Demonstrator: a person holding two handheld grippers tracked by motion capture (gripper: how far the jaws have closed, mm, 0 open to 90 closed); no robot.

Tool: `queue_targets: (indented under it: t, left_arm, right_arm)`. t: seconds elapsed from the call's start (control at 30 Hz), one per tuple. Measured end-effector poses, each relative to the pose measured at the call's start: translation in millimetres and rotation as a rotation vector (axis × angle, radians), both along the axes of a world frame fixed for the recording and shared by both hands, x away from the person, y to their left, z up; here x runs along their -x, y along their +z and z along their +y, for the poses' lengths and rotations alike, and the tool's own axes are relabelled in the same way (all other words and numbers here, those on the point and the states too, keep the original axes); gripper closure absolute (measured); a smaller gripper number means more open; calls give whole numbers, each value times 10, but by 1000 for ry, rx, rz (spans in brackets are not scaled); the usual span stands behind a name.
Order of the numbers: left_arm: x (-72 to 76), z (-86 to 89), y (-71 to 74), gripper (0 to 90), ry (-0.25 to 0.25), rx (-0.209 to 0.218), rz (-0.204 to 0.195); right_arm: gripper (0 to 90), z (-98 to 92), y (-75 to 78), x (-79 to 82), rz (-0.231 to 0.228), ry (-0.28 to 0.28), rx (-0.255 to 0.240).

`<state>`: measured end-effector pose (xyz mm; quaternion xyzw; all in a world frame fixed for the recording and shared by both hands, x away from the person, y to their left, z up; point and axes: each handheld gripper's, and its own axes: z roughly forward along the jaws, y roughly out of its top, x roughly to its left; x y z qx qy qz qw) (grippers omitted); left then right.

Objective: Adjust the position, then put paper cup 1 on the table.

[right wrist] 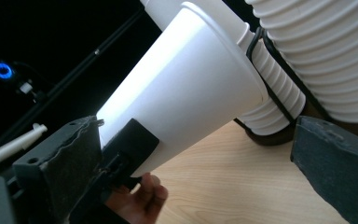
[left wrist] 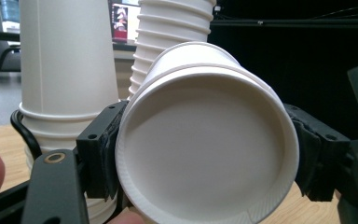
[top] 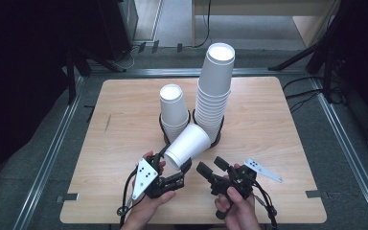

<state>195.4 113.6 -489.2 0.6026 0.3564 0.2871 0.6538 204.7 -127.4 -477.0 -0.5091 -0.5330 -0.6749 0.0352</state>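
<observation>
A single white paper cup [top: 188, 143] is tilted above the table, its base toward me, and my left gripper [top: 174, 162] is shut on it. In the left gripper view the cup's round base [left wrist: 205, 144] sits between the two black pads [left wrist: 98, 151], which press on its sides. My right gripper [top: 212, 166] stands open just right of the cup, with nothing between its jaws. From the right gripper view the cup's side [right wrist: 186, 79] slants up to the right ahead of my open right gripper [right wrist: 198, 161].
A short stack of white cups [top: 173, 112] and a taller leaning stack [top: 214, 93] stand mid-table, each in a black ring holder [top: 220, 134]. The wooden table [top: 124, 120] is bare on its left and right. Dark stands and cables lie on the floor around it.
</observation>
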Motion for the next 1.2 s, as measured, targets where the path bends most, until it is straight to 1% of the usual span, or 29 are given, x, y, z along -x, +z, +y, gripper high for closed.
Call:
queue_targets:
  t: [0.03,0.1,0.13,0.17,0.27,0.33,0.37,0.5,0.6,0.73,0.8,0.87,1.2]
  left_arm:
    - [1,-8,-5,238,1,4,-1]
    - [3,-19,-15,238,0,1,-1]
    - [5,-28,-20,238,-1,3,0]
    - [7,-34,-25,238,1,1,-1]
    - [12,-58,-38,237,-3,4,2]
    - [17,-78,-46,237,-6,1,5]
    - [21,-89,-50,237,-6,-1,5]
    - [34,-123,-61,237,-11,-3,2]
    - [42,-144,-67,237,-14,-5,0]
    - [47,-163,-83,237,-17,-1,0]
    - [51,-180,-88,237,-22,4,0]
    - [61,-200,-89,237,-24,0,-4]
    - [111,-288,-112,237,-48,-17,-21]
  right_arm:
    - [0,-8,-1,-3,14,0,-18]
    - [0,-30,-11,-14,52,-17,-52]
    - [0,-44,-14,-20,71,-4,-92]
    - [0,-54,-15,-25,94,8,-119]
    - [0,-67,-32,-38,121,6,-149]
    - [0,-71,-55,-49,145,-5,-152]
    - [0,-74,-68,-54,159,-4,-165]
    - [0,-79,-108,-65,205,-17,-188]
    - [0,-81,-118,-70,223,-22,-203]
    - [0,-73,-118,-70,230,-24,-221]
    - [0,-66,-117,-66,242,-20,-229]
    - [0,-67,-125,-69,250,-23,-245]
    - [0,-80,-166,-122,281,-34,-283]
